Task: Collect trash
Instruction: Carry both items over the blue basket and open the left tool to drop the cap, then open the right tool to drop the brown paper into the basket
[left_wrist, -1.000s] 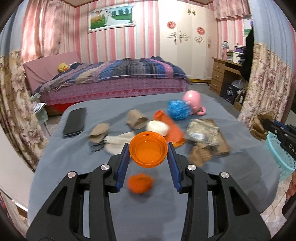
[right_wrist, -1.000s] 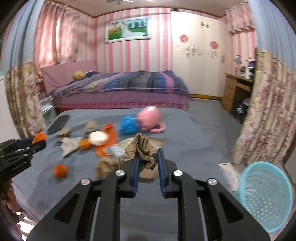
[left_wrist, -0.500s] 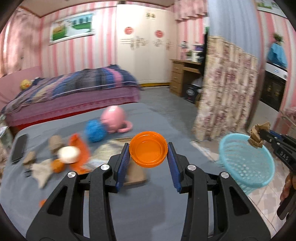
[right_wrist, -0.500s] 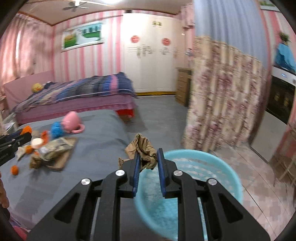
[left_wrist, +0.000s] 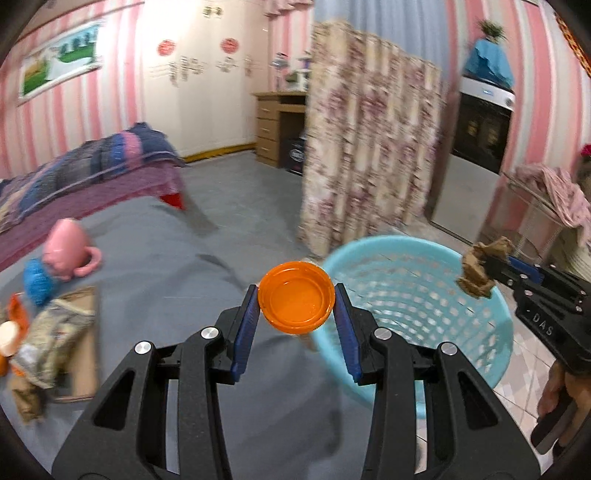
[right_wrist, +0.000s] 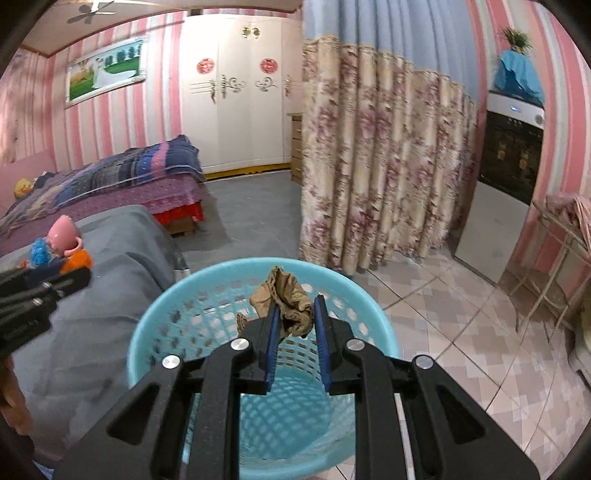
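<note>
My left gripper (left_wrist: 295, 301) is shut on an orange plastic lid (left_wrist: 296, 297), held just left of the rim of a light blue mesh basket (left_wrist: 413, 295) on the floor. My right gripper (right_wrist: 297, 314) is shut on a crumpled brown paper wad (right_wrist: 284, 299) and hangs over the open mouth of the basket (right_wrist: 177, 317). In the left wrist view the right gripper (left_wrist: 487, 269) reaches in from the right with the brown wad (left_wrist: 478, 271) above the basket's far rim. The left gripper (right_wrist: 74, 275) shows at the left edge of the right wrist view.
A grey-covered table (left_wrist: 155, 266) at the left carries a pink mug (left_wrist: 66, 251), a blue ball (left_wrist: 37, 280), a crinkled wrapper (left_wrist: 51, 332) on cardboard and more brown scraps. A floral curtain (right_wrist: 376, 166) hangs behind the basket. Tiled floor (right_wrist: 461, 332) spreads to the right, with a metal rack (right_wrist: 561, 251).
Both grippers have swung right, away from the cluttered table, to the blue basket. The lid and the brown wad stayed clamped. The basket now fills the lower part of the right wrist view.
</note>
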